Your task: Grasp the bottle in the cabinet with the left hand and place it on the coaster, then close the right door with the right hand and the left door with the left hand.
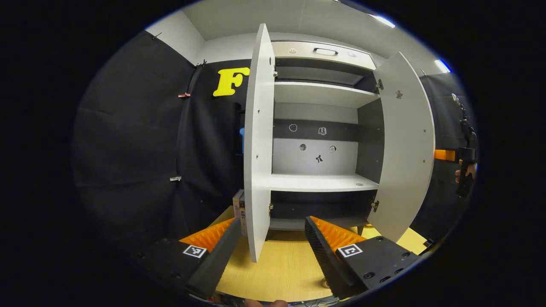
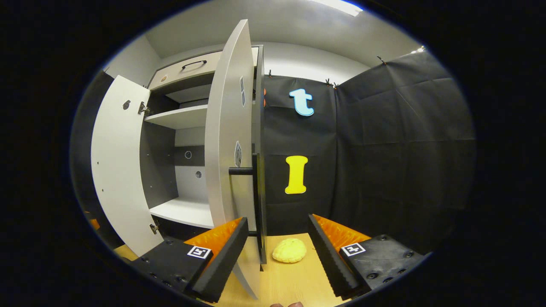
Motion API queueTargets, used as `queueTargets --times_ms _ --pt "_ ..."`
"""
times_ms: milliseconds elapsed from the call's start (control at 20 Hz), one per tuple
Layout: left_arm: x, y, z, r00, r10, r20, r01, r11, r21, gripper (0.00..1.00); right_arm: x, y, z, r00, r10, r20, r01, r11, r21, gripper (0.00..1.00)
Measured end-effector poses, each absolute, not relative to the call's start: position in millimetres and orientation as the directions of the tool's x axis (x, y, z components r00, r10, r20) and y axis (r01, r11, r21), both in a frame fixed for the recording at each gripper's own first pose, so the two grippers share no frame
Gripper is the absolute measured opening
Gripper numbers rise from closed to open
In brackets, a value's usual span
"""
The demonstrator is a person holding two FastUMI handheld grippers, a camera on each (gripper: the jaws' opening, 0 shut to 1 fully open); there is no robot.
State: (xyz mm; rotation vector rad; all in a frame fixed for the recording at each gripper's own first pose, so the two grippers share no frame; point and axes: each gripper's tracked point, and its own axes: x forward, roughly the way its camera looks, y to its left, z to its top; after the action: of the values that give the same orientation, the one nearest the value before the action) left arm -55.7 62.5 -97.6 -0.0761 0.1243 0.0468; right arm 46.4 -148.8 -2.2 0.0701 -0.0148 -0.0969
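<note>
Both doors of the cabinet (image 1: 318, 140) stand open and its shelves hold no bottle that I can make out, so the step in hand is likely closing the right door (image 2: 228, 140). The right tongs (image 2: 277, 256) gape wide and empty, straddling that door's lower edge just beside its black handle (image 2: 242, 171). Best to push flat near the handle and swing smoothly, clear of the yellow lump (image 2: 289, 250) on the bench (image 2: 294, 281); the left tongs (image 1: 273, 251), also wide and empty, wait by the left door (image 1: 258, 145).
</note>
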Motion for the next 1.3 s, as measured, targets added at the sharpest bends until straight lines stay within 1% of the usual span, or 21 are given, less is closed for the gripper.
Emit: queueTargets --times_ms 100,150,200,400,600,750,850,1100,1300 --pt "-54.9 65.8 -96.7 0.991 0.043 -0.124 -0.054 0.995 -0.086 0.95 47.9 -132.3 -3.0 0.997 -0.074 0.012 0.073 0.994 0.077 0.95" --pt "-54.7 67.6 -95.3 0.992 0.043 -0.121 -0.054 0.995 -0.089 0.95 49.7 -119.1 -3.9 0.999 -0.047 0.009 0.046 0.996 0.082 0.95" --pt "-54.2 70.1 -95.3 0.992 0.046 -0.117 -0.057 0.995 -0.087 0.96 52.4 -103.9 -5.3 1.0 -0.014 0.005 0.013 0.996 0.083 0.97" --pt "-57.5 82.3 -93.4 0.991 0.065 -0.113 -0.073 0.995 -0.07 0.96 70.8 -52.3 -5.5 0.997 0.072 0.013 -0.073 0.993 0.088 0.97" --pt "-60.3 91.8 -95.6 0.989 0.088 -0.118 -0.096 0.994 -0.061 0.95 93.3 -14.5 -8.3 0.992 0.124 0.004 -0.124 0.99 0.065 0.97" --pt "-60.4 94.1 -97.0 0.986 0.104 -0.128 -0.115 0.99 -0.081 0.95 109.5 15.0 -10.0 0.984 0.176 -0.003 -0.176 0.984 0.039 0.97" --pt "-58.0 104.7 -99.5 0.984 0.118 -0.131 -0.129 0.988 -0.084 0.95 119.8 30.4 -11.0 0.981 0.196 -0.004 -0.196 0.98 0.021 0.96" --pt "-54.2 120.7 -99.7 0.982 0.129 -0.134 -0.138 0.989 -0.058 0.96 143.2 49.4 -11.6 0.979 0.202 0.003 -0.202 0.979 0.022 0.95" --pt "-52.8 123.0 -105.8 0.982 0.081 -0.173 -0.103 0.987 -0.123 0.96 154.9 57.4 -11.8 0.982 0.188 0.009 -0.188 0.982 0.018 0.95"
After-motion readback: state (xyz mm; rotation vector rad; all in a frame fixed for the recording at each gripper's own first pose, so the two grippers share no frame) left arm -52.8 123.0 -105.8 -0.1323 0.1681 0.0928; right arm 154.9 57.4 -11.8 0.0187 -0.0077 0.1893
